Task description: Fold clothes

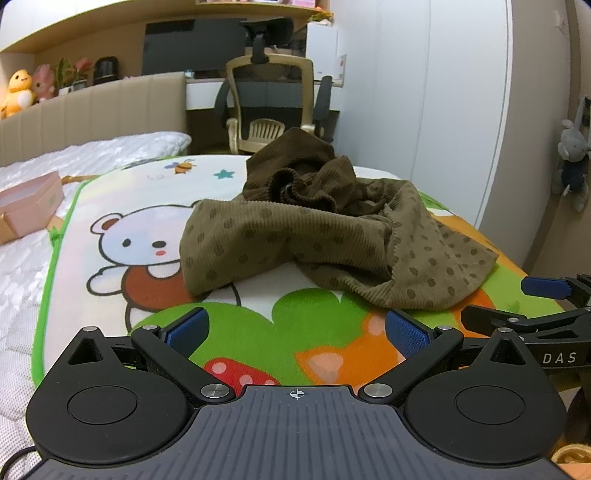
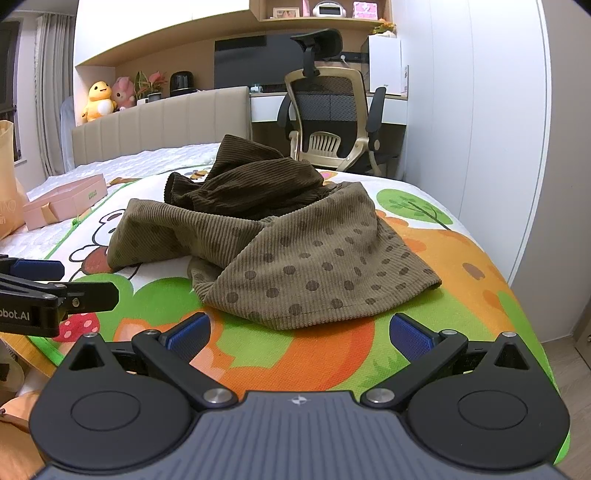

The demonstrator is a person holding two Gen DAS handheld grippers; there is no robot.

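Garment point(image 2: 280, 236) lies crumpled on mat point(image 2: 461, 258), dead ahead of both claws, untouched. Right gripper point(image 2: 299, 332) spread, empty, just short of near hem. Left gripper point(image 1: 295, 332) spread, empty, slightly farther back. Long axis runs left-right.

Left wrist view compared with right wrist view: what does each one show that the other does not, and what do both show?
Only the left wrist view shows the grey stuffed toy hanging on the white wardrobe.

Only the right wrist view shows the white clock on the wooden shelf and the pale curtain.

Both show the crumpled brown corduroy garment with dark dots lying on the colourful cartoon mat, the pink cardboard box, the beige mesh office chair and the yellow plush duck. The left gripper and right gripper are both open, touching nothing.
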